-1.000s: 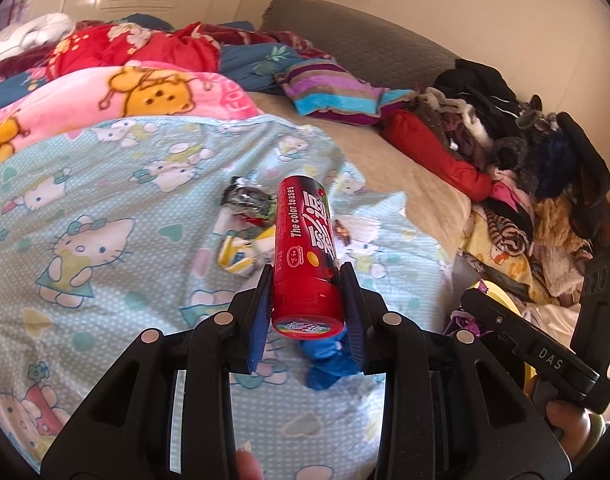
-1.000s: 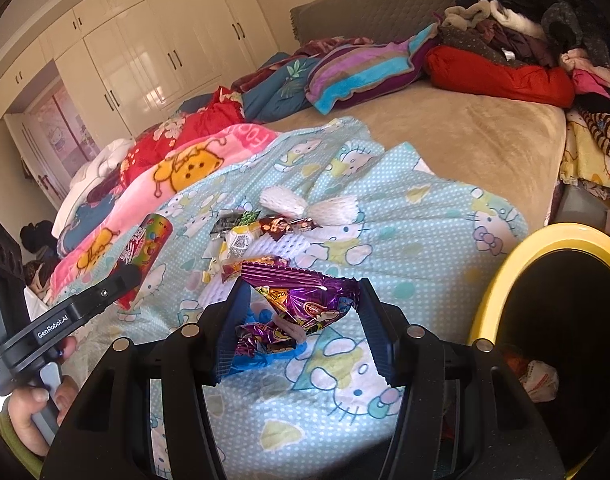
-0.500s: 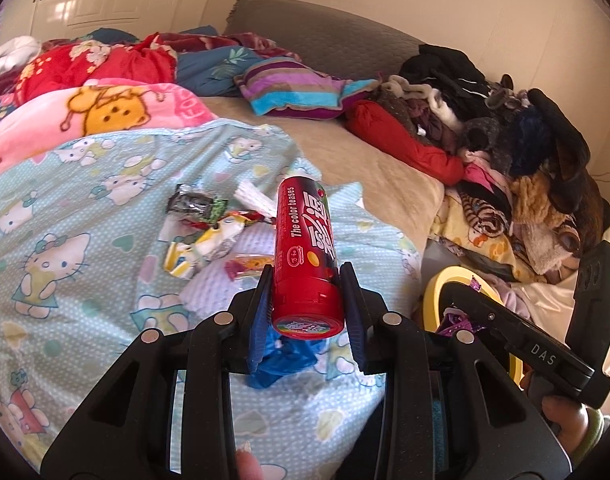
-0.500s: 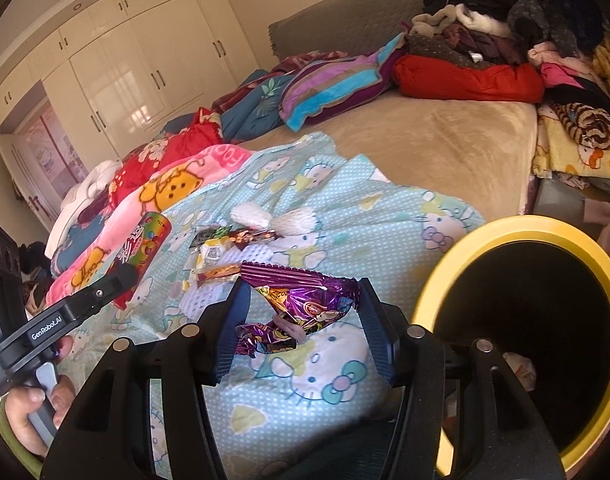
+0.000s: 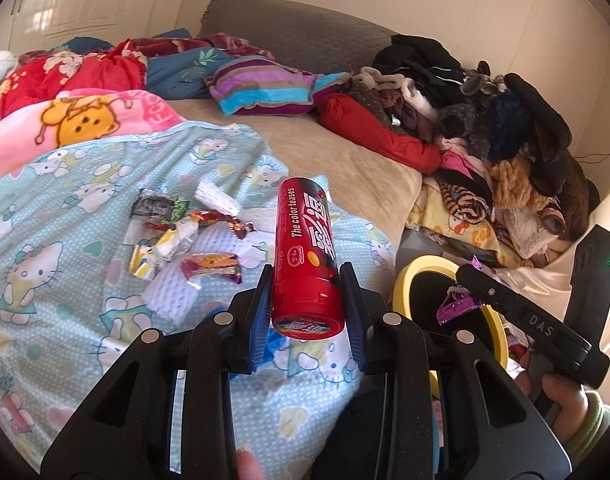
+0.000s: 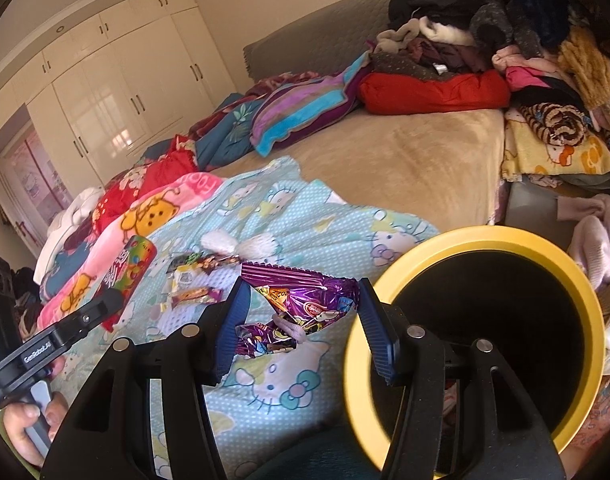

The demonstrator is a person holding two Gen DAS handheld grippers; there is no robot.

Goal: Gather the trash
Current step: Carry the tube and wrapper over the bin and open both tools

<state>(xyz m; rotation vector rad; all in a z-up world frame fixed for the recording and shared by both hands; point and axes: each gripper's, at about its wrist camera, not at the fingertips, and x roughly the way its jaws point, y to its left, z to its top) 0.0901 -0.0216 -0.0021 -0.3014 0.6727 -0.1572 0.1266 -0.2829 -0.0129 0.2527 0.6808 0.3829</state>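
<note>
Trash fills both of my grippers. My left gripper (image 5: 307,304) has its fingers (image 5: 261,320) pinching a red candy tube (image 5: 305,256) near its capped end, the tube pointing forward and up over the bed (image 5: 357,168). My right gripper (image 6: 301,320) has its fingers (image 6: 375,328) closed against the two ends of a crinkled purple snack wrapper (image 6: 305,304), which sags between them. Just to the right of that wrapper is the yellow-rimmed bin (image 6: 485,240), its dark mouth facing me; in the left wrist view the right gripper (image 5: 461,300) and its wrapper hang over that bin's (image 5: 425,270) opening.

More trash is still on the blue cat-print blanket (image 5: 65,280): a loose pile of small wrappers (image 5: 185,240) and white foam netting (image 5: 217,198) lies ahead of the tube, well apart from the bin. A striped pillow (image 5: 265,88) sits farther up the bed, and a heap of clothes (image 5: 485,120) is stacked along the bed's right side. White wardrobe doors (image 6: 117,92) stand behind the bed.
</note>
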